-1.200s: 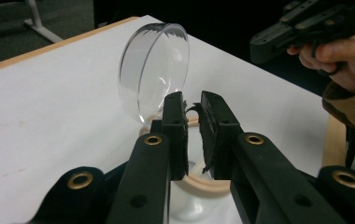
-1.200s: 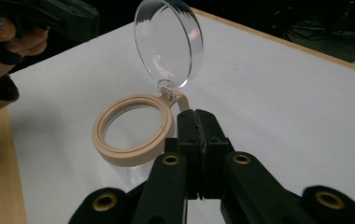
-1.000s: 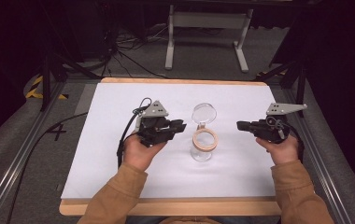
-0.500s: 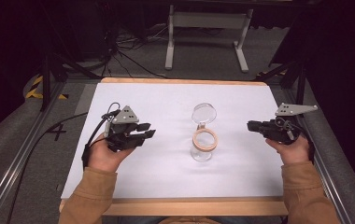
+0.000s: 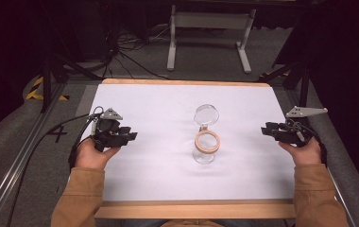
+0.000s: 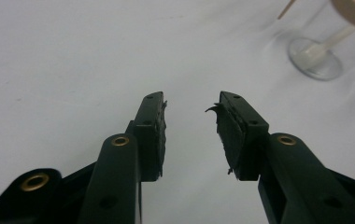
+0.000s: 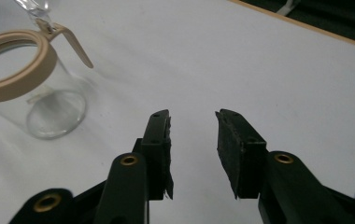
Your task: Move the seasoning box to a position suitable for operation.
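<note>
A clear glass jar (image 5: pixel 206 146) with a tan rim and its hinged clear lid (image 5: pixel 206 114) flipped open stands mid-table on the white sheet (image 5: pixel 168 109). Its base (image 6: pixel 315 56) appears at the top right of the left gripper view; the jar (image 7: pixel 24 88) stands at the left of the right gripper view. My left gripper (image 5: pixel 129 135) is held low at the table's left side, well away from the jar. Its jaws have just been opening and nothing is between them (image 6: pixel 189 126). My right gripper (image 5: pixel 266 129) sits near the right edge, jaws also just opened and empty (image 7: pixel 192 144).
The table's wooden edge (image 5: pixel 192 208) runs along the front. A cable (image 5: pixel 50 137) trails off the left side from the left gripper. A metal stand (image 5: pixel 206 28) and more cables lie on the floor beyond the far edge.
Both hands have drawn outward from the jar, the left farther, toward the table's left side. Both grippers' jaws have spread apart. The jar has stayed in place with its lid open.
</note>
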The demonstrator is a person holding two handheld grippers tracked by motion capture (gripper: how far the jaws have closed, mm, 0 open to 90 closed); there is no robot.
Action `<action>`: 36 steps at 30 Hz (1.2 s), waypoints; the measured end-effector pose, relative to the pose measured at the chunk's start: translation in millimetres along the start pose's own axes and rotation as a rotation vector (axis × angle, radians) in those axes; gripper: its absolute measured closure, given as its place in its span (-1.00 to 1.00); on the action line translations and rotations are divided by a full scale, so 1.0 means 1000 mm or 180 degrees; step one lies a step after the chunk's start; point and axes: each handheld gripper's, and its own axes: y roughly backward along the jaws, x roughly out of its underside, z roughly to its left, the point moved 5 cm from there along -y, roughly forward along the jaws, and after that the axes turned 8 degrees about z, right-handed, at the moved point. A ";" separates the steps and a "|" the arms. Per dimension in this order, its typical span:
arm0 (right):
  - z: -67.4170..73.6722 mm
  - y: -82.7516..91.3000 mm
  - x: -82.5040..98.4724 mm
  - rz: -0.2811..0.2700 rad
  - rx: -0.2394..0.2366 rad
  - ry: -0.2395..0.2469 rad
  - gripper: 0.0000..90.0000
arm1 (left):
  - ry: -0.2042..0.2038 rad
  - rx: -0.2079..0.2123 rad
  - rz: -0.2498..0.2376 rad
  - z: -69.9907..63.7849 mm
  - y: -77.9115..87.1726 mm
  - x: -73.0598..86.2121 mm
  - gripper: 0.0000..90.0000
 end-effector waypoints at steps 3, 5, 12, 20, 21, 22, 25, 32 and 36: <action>-0.006 -0.006 0.005 0.0048 -0.0008 -0.0070 0.41 | 0.0114 -0.0033 -0.0024 0.010 -0.009 0.002 0.37; -0.010 -0.012 0.009 0.0093 0.0005 -0.0097 0.40 | 0.0204 -0.0020 -0.0025 0.013 -0.015 0.004 0.37; -0.021 -0.037 0.023 0.0242 -0.0008 -0.0242 0.30 | 0.0196 -0.0184 0.0121 0.020 -0.036 0.011 0.37; -0.022 -0.061 0.034 0.0348 0.0053 -0.0204 0.27 | 0.0134 -0.0119 0.0307 0.019 -0.060 0.016 0.38; -0.021 -0.064 0.035 0.0362 0.0042 -0.0226 0.27 | 0.0149 -0.0097 0.0320 0.017 -0.061 0.017 0.38; -0.020 -0.066 0.035 0.0355 0.0032 -0.0221 0.27 | 0.0158 -0.0079 0.0340 0.017 -0.062 0.017 0.37; -0.018 -0.070 0.035 0.0374 0.0014 -0.0227 0.26 | 0.0176 -0.0003 0.0338 0.015 -0.065 0.018 0.36; -0.015 -0.072 0.033 0.0324 0.0001 -0.0173 0.22 | 0.0100 -0.0001 0.0398 0.010 -0.072 0.018 0.34; -0.013 -0.072 0.033 0.0313 -0.0025 -0.0182 0.19 | 0.0064 -0.0008 0.0365 0.007 -0.071 0.017 0.33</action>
